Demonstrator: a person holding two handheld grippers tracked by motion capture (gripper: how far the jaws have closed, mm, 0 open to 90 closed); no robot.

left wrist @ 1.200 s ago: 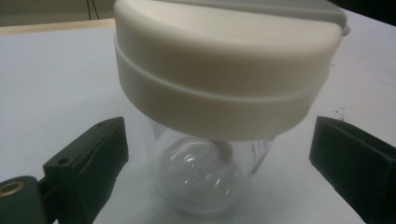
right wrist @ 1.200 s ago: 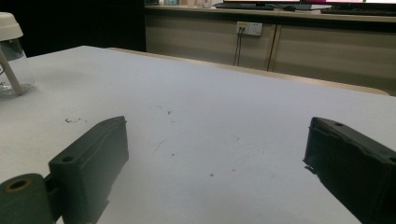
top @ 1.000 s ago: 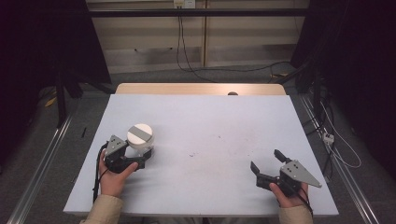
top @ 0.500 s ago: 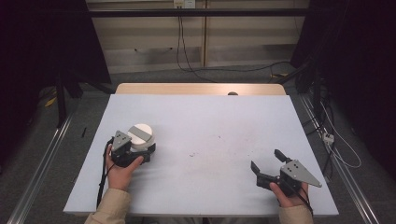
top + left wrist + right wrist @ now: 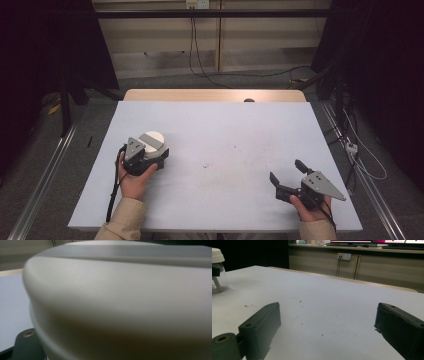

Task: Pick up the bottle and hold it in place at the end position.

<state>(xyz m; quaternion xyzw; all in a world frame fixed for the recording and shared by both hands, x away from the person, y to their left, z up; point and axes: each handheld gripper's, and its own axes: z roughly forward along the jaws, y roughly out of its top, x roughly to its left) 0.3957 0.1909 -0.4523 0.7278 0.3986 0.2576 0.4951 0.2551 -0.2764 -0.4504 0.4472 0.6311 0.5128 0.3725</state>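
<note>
A clear jar with a white lid (image 5: 152, 138) stands on the left of the white table (image 5: 225, 125). My left gripper (image 5: 155, 150) reaches it from the near side. Its jaws have just been closing with the jar between them and now grip its body. In the left gripper view the white lid (image 5: 120, 295) looms very close and blurred. At the far left of the right gripper view, the jar (image 5: 218, 267) has a dark jaw against its side. My right gripper (image 5: 285, 170) rests open near the front right edge, with nothing between its jaws (image 5: 327, 315).
Small dark specks (image 5: 210, 164) mark the tabletop near its middle. A wooden strip (image 5: 215, 95) runs along the far edge. Cables (image 5: 200, 55) trail over the floor beyond it, and low cabinets (image 5: 362, 262) stand behind.
My left gripper has slid forward onto the jar, and its jaws have closed around it. The jar has stayed where it was. The right gripper has not moved.
</note>
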